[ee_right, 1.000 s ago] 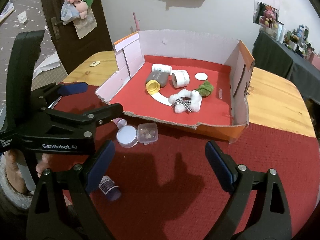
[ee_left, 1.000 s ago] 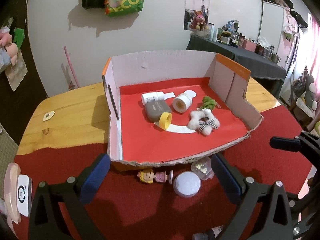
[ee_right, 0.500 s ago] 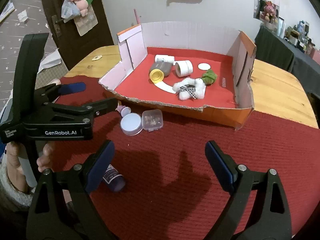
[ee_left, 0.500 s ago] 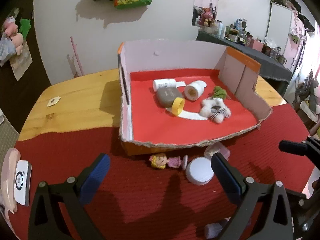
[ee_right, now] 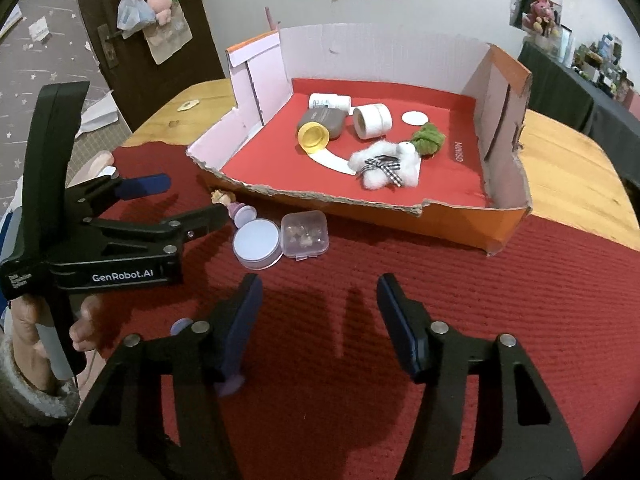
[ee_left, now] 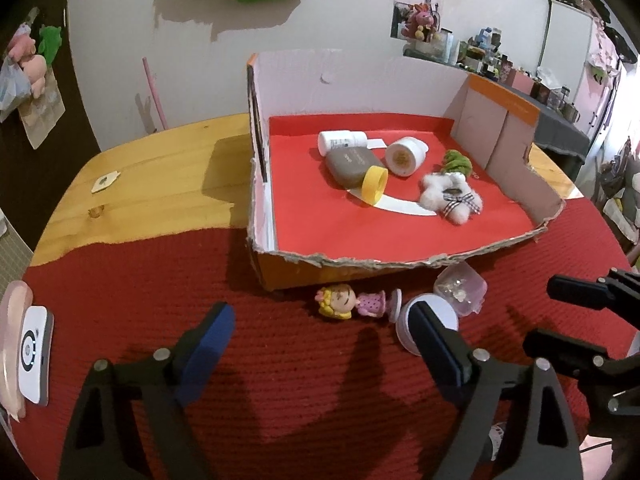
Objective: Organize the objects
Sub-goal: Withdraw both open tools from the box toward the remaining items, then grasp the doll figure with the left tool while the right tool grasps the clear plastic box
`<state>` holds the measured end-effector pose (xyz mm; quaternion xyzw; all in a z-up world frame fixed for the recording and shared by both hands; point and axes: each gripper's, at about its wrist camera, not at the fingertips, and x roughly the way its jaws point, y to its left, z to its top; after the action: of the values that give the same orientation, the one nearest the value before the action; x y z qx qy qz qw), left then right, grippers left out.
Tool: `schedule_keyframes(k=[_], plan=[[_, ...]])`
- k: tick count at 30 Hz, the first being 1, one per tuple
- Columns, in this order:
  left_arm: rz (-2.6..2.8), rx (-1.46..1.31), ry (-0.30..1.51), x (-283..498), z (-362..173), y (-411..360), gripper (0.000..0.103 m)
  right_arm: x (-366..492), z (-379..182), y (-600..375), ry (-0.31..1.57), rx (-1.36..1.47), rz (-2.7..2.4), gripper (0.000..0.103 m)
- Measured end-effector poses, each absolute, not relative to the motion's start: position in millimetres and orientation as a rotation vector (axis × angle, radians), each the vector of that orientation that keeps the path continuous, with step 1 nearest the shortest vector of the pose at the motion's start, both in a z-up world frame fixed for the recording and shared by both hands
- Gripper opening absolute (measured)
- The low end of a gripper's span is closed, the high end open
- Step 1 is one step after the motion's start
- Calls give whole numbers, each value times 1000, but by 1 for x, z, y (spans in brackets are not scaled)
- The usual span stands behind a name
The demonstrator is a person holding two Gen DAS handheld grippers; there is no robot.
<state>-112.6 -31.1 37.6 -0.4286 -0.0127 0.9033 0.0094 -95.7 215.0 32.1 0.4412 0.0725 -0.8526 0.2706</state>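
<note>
A small blonde doll [ee_left: 352,302] [ee_right: 226,200] lies on the red mat just in front of the cardboard box [ee_left: 262,184] [ee_right: 500,216]. Beside it are a round white-lidded jar [ee_left: 434,318] [ee_right: 256,242] and a clear little case [ee_left: 460,292] [ee_right: 305,234]. My left gripper [ee_left: 322,340] [ee_right: 182,200] hovers low over the doll, its jaws closing with nothing pressed between them. My right gripper [ee_right: 320,316] is also closing over bare mat, holding nothing. A purple bottle [ee_right: 228,384] is mostly hidden behind its left finger.
Inside the red-lined box lie a grey bottle with a yellow cap [ee_left: 352,164], white jars [ee_left: 404,156], a white plush [ee_left: 450,196] and a green piece [ee_left: 456,162]. A white device [ee_left: 34,356] rests at the mat's left edge. A hand [ee_right: 28,340] holds the left gripper.
The left gripper has sunk closer to the doll and its jaws have narrowed a little. The right gripper's jaws have narrowed markedly, and its left finger now covers the purple bottle.
</note>
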Motion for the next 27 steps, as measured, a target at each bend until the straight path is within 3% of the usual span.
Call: schedule_keyframes(k=[27], plan=[[2775, -1406, -65, -125, 17, -38, 90, -130, 11, 195, 164, 1224, -2273, 54]])
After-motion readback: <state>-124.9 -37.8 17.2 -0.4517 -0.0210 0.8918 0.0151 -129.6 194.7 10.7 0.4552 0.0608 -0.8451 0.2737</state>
